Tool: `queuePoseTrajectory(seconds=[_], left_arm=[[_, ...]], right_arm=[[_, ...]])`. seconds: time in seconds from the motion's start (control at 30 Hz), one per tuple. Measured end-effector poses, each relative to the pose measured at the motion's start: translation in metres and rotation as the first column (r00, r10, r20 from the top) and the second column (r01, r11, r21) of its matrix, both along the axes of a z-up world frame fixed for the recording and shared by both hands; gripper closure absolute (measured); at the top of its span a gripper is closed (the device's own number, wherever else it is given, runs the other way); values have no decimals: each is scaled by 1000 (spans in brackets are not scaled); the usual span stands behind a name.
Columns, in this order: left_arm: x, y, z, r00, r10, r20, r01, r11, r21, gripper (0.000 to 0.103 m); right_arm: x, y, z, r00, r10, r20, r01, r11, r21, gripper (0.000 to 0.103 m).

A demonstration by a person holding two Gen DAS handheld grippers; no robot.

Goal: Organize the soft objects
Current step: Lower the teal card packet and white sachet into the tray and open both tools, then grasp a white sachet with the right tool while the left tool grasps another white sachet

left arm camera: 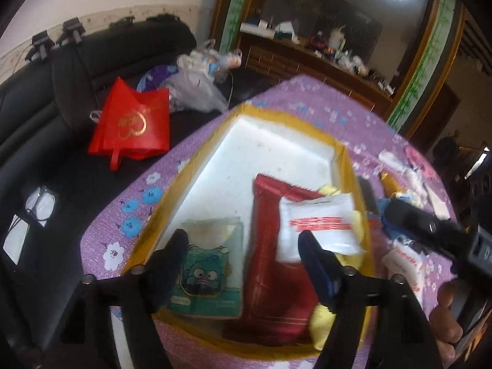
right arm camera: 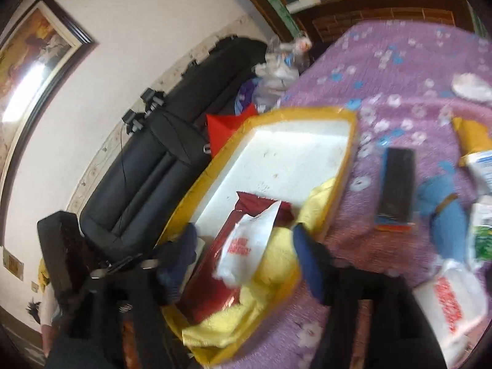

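Note:
A yellow-rimmed white foam box sits on the purple flowered table. In it lie a teal cartoon tissue pack, a dark red packet, a white pack with red print and a yellow cloth. My left gripper is open and empty above the near end of the box. My right gripper is open and empty, its fingers either side of the white pack.
A black remote, a blue soft toy, a second white pack with red print and other packets lie on the table right of the box. A black sofa with a red bag stands to the left.

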State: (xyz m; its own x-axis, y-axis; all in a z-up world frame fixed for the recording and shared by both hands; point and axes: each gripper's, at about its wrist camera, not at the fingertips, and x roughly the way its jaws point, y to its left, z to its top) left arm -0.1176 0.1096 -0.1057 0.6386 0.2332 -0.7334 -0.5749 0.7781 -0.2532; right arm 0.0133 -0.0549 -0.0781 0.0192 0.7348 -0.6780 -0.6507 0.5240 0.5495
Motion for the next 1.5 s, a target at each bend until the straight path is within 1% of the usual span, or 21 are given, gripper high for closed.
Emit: queuePoseTrajectory(seconds=[0.07, 0.13, 0.2, 0.27, 0.33, 0.43, 0.5, 0.57, 0.7, 0.73, 0.87, 0.97, 1.0, 1.07, 1.13, 1.23, 1.33, 1.37, 1.4, 1.47, 1.5], left_arm=[[-4, -12, 10, 1000, 7, 3, -7, 999, 36, 25], [-8, -28, 22, 999, -11, 44, 9, 999, 49, 25], [-7, -46, 34, 994, -70, 88, 67, 997, 40, 18], [0, -73, 45, 978, -168, 121, 164, 985, 46, 11], [11, -99, 52, 956, -258, 141, 251, 966, 65, 9], [35, -131, 47, 933, -345, 104, 341, 939, 52, 9], [48, -144, 42, 923, -377, 78, 373, 926, 61, 9], [55, -148, 36, 922, -381, 63, 379, 924, 47, 9], [58, -135, 26, 936, -344, 79, 349, 935, -65, 9], [58, -134, 24, 937, -340, 78, 346, 934, -84, 9], [70, -137, 22, 927, -366, 77, 372, 922, -102, 9], [95, -149, 17, 907, -420, 40, 422, 902, -87, 9], [102, -152, 16, 901, -433, 25, 434, 897, -80, 9], [123, -167, 10, 876, -483, -17, 481, 875, -46, 9], [147, -184, 0, 839, -541, -59, 540, 841, -25, 9], [170, -195, -18, 818, -564, -117, 565, 825, -28, 9], [180, -199, -31, 818, -551, -167, 561, 828, 16, 8], [181, -194, -33, 821, -549, -156, 554, 832, -8, 10], [180, -189, -36, 826, -546, -142, 545, 837, -51, 15], [180, -181, -42, 823, -554, -126, 540, 832, -127, 22], [177, -178, -42, 827, -551, -111, 538, 833, -132, 24]], right_arm=[[-6, -24, 7, 1000, -13, 14, 12, 1000, 4, 35], [-15, -55, 12, 998, -36, 48, 36, 999, -5, 35], [-19, -91, 13, 993, -92, 79, 94, 995, -18, 33], [-18, -123, 9, 988, -137, 67, 140, 990, -36, 32], [-14, -151, 2, 982, -180, 54, 183, 981, -69, 32], [-8, -174, -8, 970, -236, 55, 241, 965, -108, 33], [-6, -184, -14, 966, -257, 37, 259, 958, -120, 33], [-9, -186, -18, 966, -257, 16, 257, 959, -116, 33], [-25, -169, -19, 982, -184, 29, 187, 974, -126, 38], [-28, -165, -20, 984, -174, 29, 177, 976, -128, 45], [-20, -148, -36, 987, -153, -52, 145, 980, -137, 58], [-9, -148, -51, 972, -182, -149, 163, 978, -130, 75], [-8, -150, -54, 967, -195, -165, 174, 976, -134, 85], [-7, -155, -58, 958, -208, -198, 185, 975, -126, 87], [-7, -164, -57, 954, -215, -207, 196, 975, -106, 92], [-5, -173, -52, 953, -217, -211, 204, 975, -83, 95], [-7, -178, -52, 952, -222, -210, 209, 974, -82, 96], [-8, -179, -53, 953, -224, -206, 210, 974, -86, 96], [-8, -179, -53, 952, -229, -204, 214, 972, -92, 96], [-9, -183, -55, 953, -227, -198, 213, 973, -92, 96], [-11, -185, -55, 954, -225, -196, 210, 973, -92, 95]])
